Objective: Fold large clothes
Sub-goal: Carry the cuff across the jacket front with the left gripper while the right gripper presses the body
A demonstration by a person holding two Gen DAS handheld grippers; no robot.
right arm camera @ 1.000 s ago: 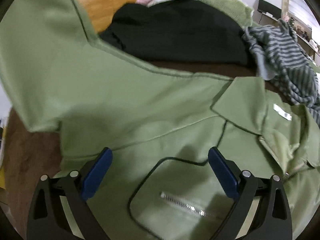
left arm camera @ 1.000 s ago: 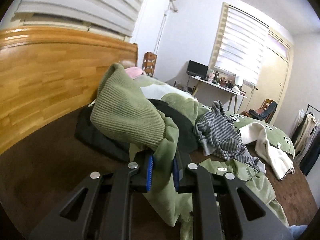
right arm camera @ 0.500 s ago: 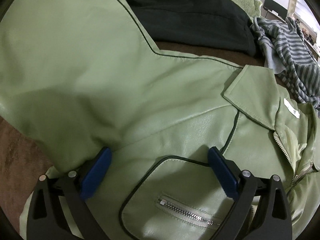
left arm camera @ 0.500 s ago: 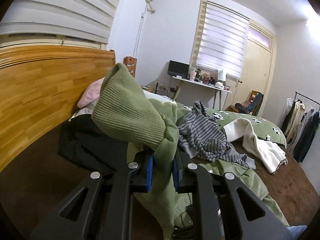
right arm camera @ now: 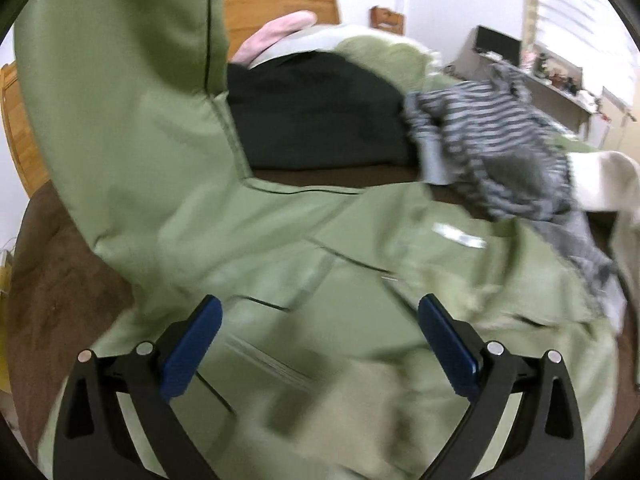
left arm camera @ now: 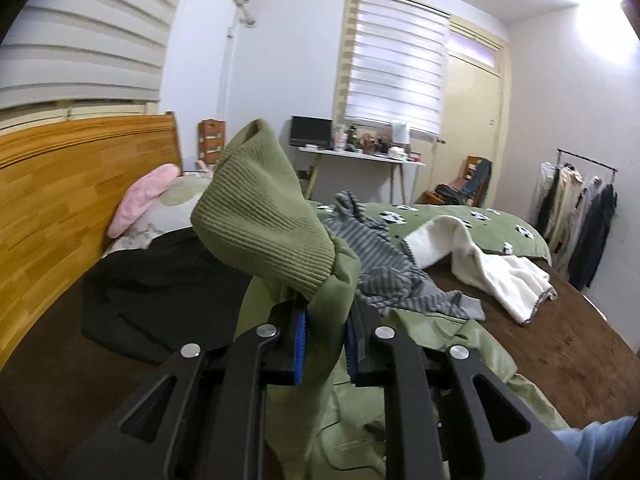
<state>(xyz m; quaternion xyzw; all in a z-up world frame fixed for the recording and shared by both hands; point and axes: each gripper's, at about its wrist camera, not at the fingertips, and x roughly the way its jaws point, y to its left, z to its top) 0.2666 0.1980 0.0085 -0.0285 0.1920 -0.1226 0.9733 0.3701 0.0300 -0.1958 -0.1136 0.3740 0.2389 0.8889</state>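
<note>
A large green jacket [right arm camera: 320,280] lies spread on the brown bed cover [right arm camera: 60,312], zip pocket facing up. My left gripper [left arm camera: 325,344] is shut on the jacket's sleeve just below its ribbed knit cuff [left arm camera: 264,208] and holds it lifted above the bed. The raised sleeve [right arm camera: 120,100] stands tall at the left of the right wrist view. My right gripper [right arm camera: 320,344] is open and empty, hovering over the jacket's front near the zip pocket [right arm camera: 268,364].
A black garment [left arm camera: 160,288], a grey striped top [left arm camera: 380,256] and a white fleece [left arm camera: 480,256] lie farther up the bed. The wooden headboard [left arm camera: 60,208] is at left with a pink pillow [left arm camera: 140,200]. A desk and a clothes rack [left arm camera: 576,216] stand at the back.
My left gripper has lifted the sleeve higher and swung its view rightward into the room. My right gripper has pulled back and risen, still open; its view is blurred with motion.
</note>
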